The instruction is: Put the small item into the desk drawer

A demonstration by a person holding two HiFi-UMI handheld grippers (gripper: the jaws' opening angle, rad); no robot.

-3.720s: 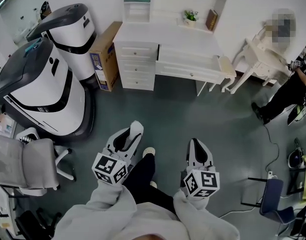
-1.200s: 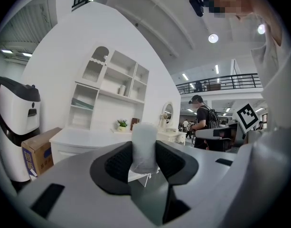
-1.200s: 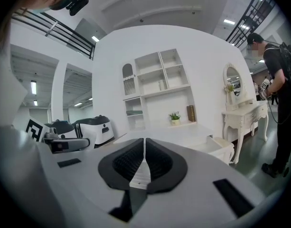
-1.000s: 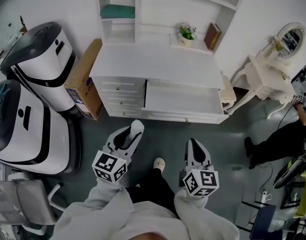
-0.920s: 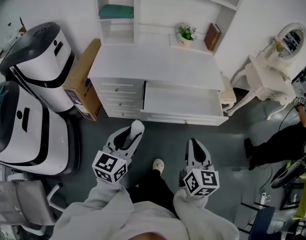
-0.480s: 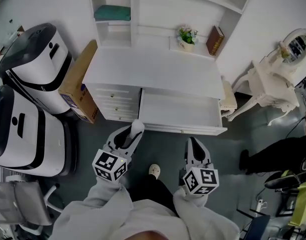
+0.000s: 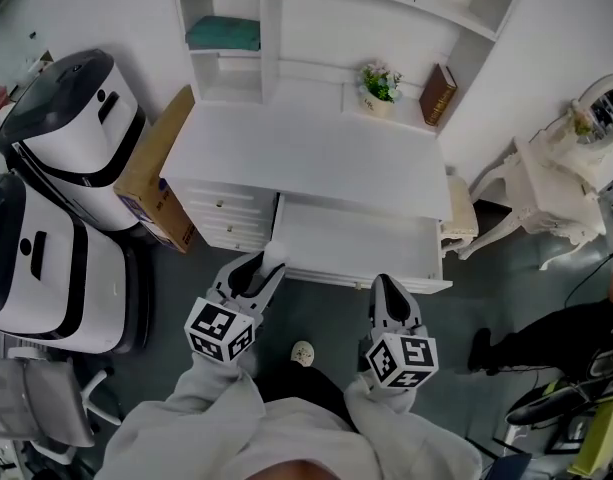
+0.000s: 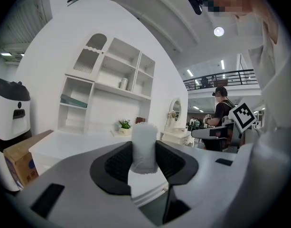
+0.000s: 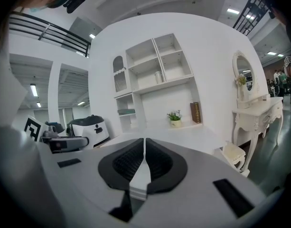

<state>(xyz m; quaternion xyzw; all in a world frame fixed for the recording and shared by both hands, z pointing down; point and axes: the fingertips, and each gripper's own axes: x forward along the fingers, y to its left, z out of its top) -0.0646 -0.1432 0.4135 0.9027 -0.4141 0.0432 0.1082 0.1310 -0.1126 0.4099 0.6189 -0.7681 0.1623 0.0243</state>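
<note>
- A person in a light sweatshirt stands facing a white desk [image 7: 306, 158], a handheld gripper in each hand, both pointed toward the furniture.
- The left gripper [image 7: 269, 264] has its jaws clamped on the small white item [image 7: 274, 254], a stubby, rough-textured cylinder standing upright between the black pads in the left gripper view.
- The item hangs just in front of the desk's near edge, close to the left front corner of the open drawer [image 7: 356, 243] and not inside it.
- The right gripper [image 7: 388, 293] carries nothing; its jaws are pressed together, as the right gripper view shows.
- The wide drawer is pulled out beneath the desktop and its white interior looks bare.
- A potted plant [image 7: 380, 85] and a brown book [image 7: 439, 80] sit on the hutch ledge at the back of the desk.
- A teal folded item [image 7: 224, 33] lies in an upper-left shelf.
- A cardboard box [image 7: 151, 173] leans against the desk's left side, beside two white-and-black machines [image 7: 71, 108].
- A white vanity table [image 7: 556, 183] stands to the right.
</note>
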